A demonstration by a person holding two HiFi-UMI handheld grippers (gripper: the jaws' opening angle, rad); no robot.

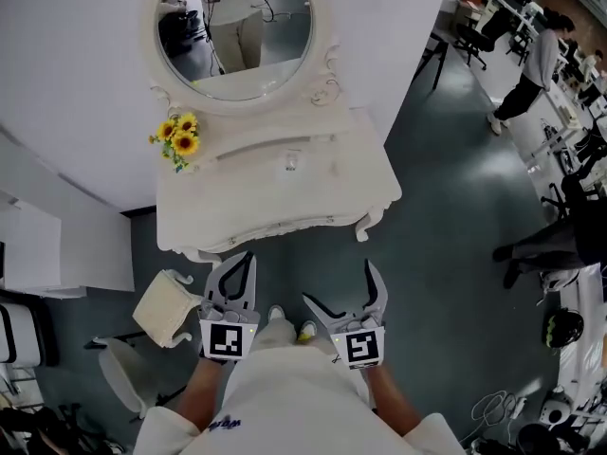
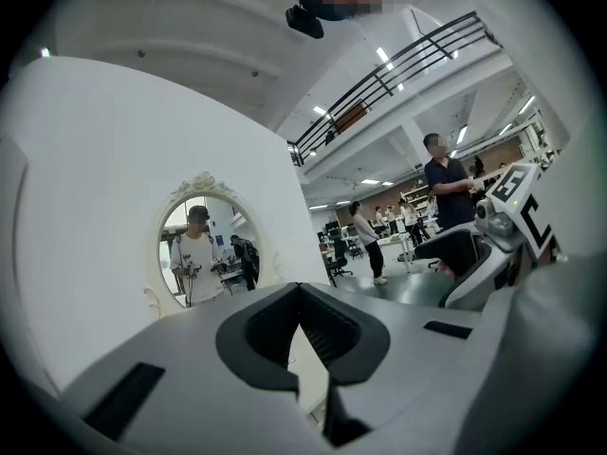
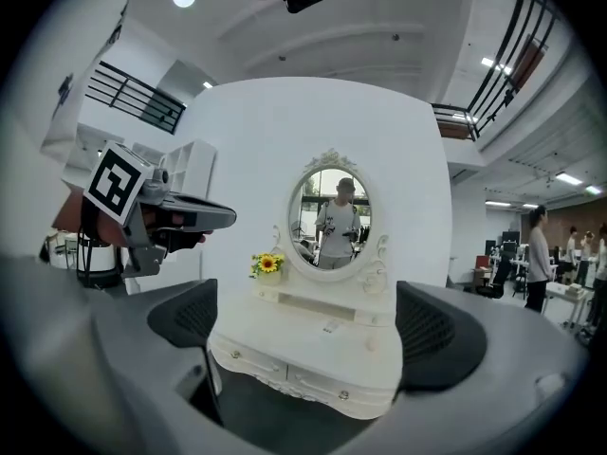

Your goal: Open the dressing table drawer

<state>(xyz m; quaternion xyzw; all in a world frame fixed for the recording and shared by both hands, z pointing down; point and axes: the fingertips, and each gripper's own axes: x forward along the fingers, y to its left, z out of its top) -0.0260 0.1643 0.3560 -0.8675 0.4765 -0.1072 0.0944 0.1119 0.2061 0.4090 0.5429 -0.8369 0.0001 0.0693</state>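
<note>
The white dressing table [image 1: 275, 192] stands against the wall, with an oval mirror [image 1: 237, 27] and sunflowers [image 1: 180, 140] on it. In the right gripper view its drawer fronts [image 3: 285, 379] lie flush, each with a small knob [image 3: 343, 394]. Both grippers hang in the air short of the table's front edge. My left gripper [image 1: 242, 262] is shut on nothing; its pads meet in the left gripper view [image 2: 300, 292]. My right gripper [image 1: 339, 282] is open, with its pads [image 3: 438, 335] wide apart and the table framed between them [image 3: 313, 330].
A stool with a cream cushion [image 1: 166, 306] sits on the floor at my left. Further left is a white cabinet [image 1: 47, 254]. Several people [image 1: 531, 64] and office chairs stand on the grey floor [image 1: 455, 188] at the right.
</note>
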